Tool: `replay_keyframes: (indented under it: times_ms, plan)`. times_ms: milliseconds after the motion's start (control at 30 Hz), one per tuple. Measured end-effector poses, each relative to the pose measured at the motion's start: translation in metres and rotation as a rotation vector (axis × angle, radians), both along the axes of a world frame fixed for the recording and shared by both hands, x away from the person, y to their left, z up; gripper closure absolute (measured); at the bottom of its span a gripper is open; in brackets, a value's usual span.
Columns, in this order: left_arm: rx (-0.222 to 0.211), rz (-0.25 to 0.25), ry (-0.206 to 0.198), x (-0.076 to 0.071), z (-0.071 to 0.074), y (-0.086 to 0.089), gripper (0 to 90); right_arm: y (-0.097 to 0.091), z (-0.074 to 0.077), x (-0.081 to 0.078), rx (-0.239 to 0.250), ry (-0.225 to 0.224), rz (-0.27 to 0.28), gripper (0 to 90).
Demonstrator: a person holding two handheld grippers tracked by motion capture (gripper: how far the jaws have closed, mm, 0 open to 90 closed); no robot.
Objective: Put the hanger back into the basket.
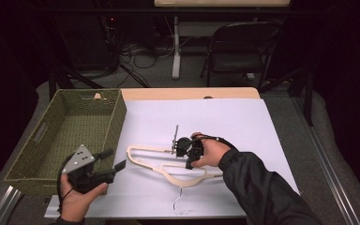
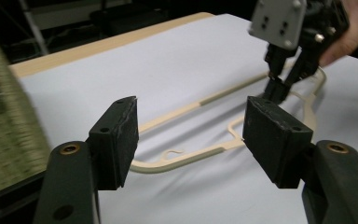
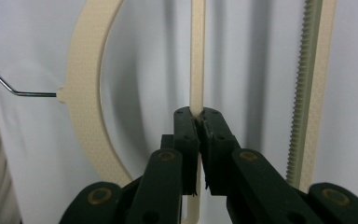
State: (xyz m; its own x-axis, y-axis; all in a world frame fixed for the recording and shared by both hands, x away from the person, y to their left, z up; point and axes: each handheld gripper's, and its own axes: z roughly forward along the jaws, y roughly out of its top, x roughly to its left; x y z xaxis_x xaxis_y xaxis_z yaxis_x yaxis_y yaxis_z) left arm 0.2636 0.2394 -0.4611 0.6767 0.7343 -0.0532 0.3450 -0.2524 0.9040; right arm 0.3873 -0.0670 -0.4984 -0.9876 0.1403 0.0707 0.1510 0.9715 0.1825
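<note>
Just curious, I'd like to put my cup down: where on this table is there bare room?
The far right of the white sheet, beyond the hanger, is bare. It is crowded around the hanger, where the right gripper grips a bar, and near the basket.

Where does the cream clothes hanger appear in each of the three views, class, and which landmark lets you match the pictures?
High view: the hanger lies on the white sheet, centre, right of the basket.
Left gripper view: it lies beyond the open jaws, centre to upper right.
Right gripper view: its thin bar runs up the middle, pinched by the jaws.
Shared landmark: the right gripper shut on that bar.
</note>
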Motion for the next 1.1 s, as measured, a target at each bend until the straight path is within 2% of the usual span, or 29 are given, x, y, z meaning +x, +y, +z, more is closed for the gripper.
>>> replay_keyframes:
  times_ms: [133, 267, 300, 333, 367, 467, 500, 567, 667, 800, 933, 967, 1033, 1100]
  plan:
    - [0.038, -0.078, 0.024, 0.002, -0.013, -0.028, 35.8, -0.006, 0.008, 0.0, 0.012, -0.003, 0.003, 85.8]
    - [0.07, -0.17, 0.041, 0.004, -0.029, -0.056, 40.6, -0.012, 0.019, -0.002, 0.027, 0.015, -0.016, 85.8]
    - [0.089, -0.201, 0.039, 0.004, -0.034, -0.067, 40.6, -0.013, 0.02, -0.003, 0.029, 0.013, -0.018, 85.8]
    - [0.089, -0.201, 0.039, 0.004, -0.034, -0.067, 40.6, -0.013, 0.02, -0.003, 0.029, 0.013, -0.018, 85.8]
    - [0.109, -0.222, 0.024, 0.003, -0.04, -0.077, 40.4, -0.013, 0.025, -0.003, 0.012, 0.016, -0.014, 85.8]
    - [0.129, -0.243, 0.004, 0.003, -0.046, -0.086, 38.1, -0.014, 0.027, -0.004, 0.03, 0.017, -0.019, 85.8]
    - [0.142, -0.251, -0.009, 0.002, -0.049, -0.09, 34.1, -0.013, 0.029, -0.004, 0.032, 0.022, -0.02, 85.8]
    - [0.153, -0.257, -0.011, 0.002, -0.053, -0.094, 33.5, -0.013, 0.03, -0.004, 0.032, 0.023, -0.021, 85.8]
    - [0.202, -0.249, -0.041, 0.002, -0.058, -0.1, 27.3, -0.013, 0.031, -0.004, 0.024, 0.042, -0.019, 85.8]
    - [0.243, -0.249, -0.081, 0.001, -0.061, -0.104, 23.7, -0.013, 0.028, -0.002, 0.035, 0.051, -0.034, 85.8]
    - [0.258, -0.257, -0.104, 0.0, -0.062, -0.108, 23.1, -0.01, 0.026, -0.001, 0.033, 0.063, -0.029, 85.8]
    - [0.28, -0.261, -0.12, -0.001, -0.063, -0.11, 23.1, -0.008, 0.025, -0.002, 0.033, 0.068, -0.028, 85.8]
    - [0.291, -0.269, -0.124, -0.001, -0.064, -0.112, 23.1, -0.007, 0.025, -0.002, 0.032, 0.073, -0.025, 85.8]
    - [0.328, -0.281, -0.144, -0.003, -0.066, -0.115, 23.1, -0.005, 0.023, -0.002, 0.035, 0.083, -0.02, 85.8]
